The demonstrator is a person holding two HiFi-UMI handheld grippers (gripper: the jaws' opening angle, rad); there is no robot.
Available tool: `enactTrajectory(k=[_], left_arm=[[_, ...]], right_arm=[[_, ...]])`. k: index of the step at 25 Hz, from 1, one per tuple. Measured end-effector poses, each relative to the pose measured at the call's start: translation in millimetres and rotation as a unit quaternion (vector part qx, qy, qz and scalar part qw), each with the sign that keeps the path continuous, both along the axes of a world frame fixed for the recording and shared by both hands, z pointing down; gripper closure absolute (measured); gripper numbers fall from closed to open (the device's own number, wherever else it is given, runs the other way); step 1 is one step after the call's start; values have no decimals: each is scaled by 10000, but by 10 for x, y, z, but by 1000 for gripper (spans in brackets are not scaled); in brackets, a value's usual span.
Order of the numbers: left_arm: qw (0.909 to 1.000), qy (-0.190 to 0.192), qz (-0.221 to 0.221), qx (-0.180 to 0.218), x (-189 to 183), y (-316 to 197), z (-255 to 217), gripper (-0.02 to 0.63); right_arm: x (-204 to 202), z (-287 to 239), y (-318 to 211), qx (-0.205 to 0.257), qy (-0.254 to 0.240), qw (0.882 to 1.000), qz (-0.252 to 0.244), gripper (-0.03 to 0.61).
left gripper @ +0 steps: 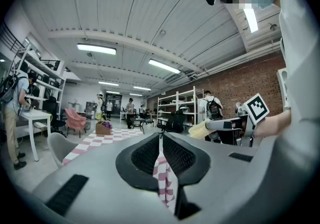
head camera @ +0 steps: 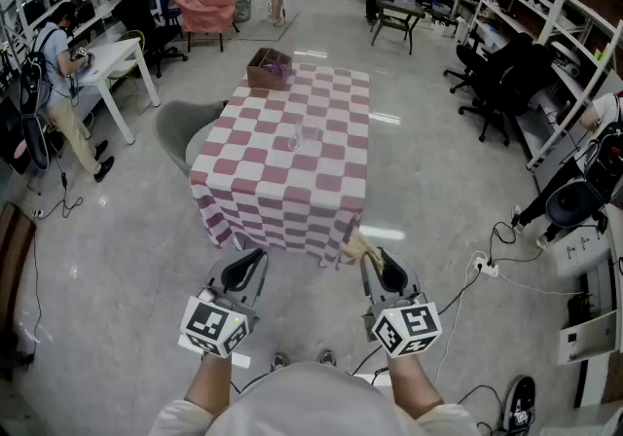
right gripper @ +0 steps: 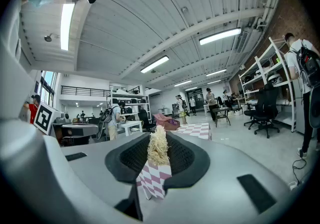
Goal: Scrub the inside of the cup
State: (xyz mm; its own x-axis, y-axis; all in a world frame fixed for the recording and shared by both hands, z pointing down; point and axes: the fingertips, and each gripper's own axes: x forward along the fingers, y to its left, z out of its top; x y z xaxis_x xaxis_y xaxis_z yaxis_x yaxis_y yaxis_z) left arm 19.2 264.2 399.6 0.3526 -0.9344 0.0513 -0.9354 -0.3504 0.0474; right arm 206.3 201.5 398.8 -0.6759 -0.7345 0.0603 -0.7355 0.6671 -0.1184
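A clear glass cup (head camera: 306,136) stands near the middle of a table with a pink-and-white checked cloth (head camera: 292,191), well ahead of both grippers. My left gripper (head camera: 253,257) is held low in front of the table's near edge, shut with nothing between its jaws; in the left gripper view (left gripper: 161,136) only a thin slit shows. My right gripper (head camera: 374,255) is shut on a straw-coloured fibrous scrubber (head camera: 357,246), whose tuft (right gripper: 158,147) sticks out past the jaws. The left gripper view also catches the scrubber (left gripper: 198,130) at its right.
A brown box (head camera: 270,69) sits at the table's far end. A grey chair (head camera: 183,130) stands by the table's left side, and a person works at a white desk (head camera: 109,58) further left. Black office chairs (head camera: 506,84), shelving and floor cables (head camera: 487,267) fill the right.
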Motion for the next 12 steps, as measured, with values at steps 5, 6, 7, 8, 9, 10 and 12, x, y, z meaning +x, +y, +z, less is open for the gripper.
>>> enactTrajectory(k=[5,6,7,8,9,10,12], left_arm=[[10000,16,22,25,-73,-78,13,566],[10000,19,38,22,-84,-81,19,566],[10000,22,54,16,-97,-81,24,566],[10000,25,66,7,-113,-79,30,566],[10000,30,75,-7,-136,-74,41,566],[10000,37,82,-23,-165,-71,56,566],[9999,56,110,-51,-228,-74,94,566]], right_arm=[[-59,-27,-61,59,-21,10000,36,472],[-67,-36,-60,64,-52,10000,47,472],[-76,-47,-56,69,-88,9999,50,472],[-92,-58,-48,73,-125,9999,45,472],[-113,-64,-38,75,-154,9998,36,472],[-140,-65,-27,75,-171,9998,31,472],[-200,-57,-10,85,-170,9998,49,472]])
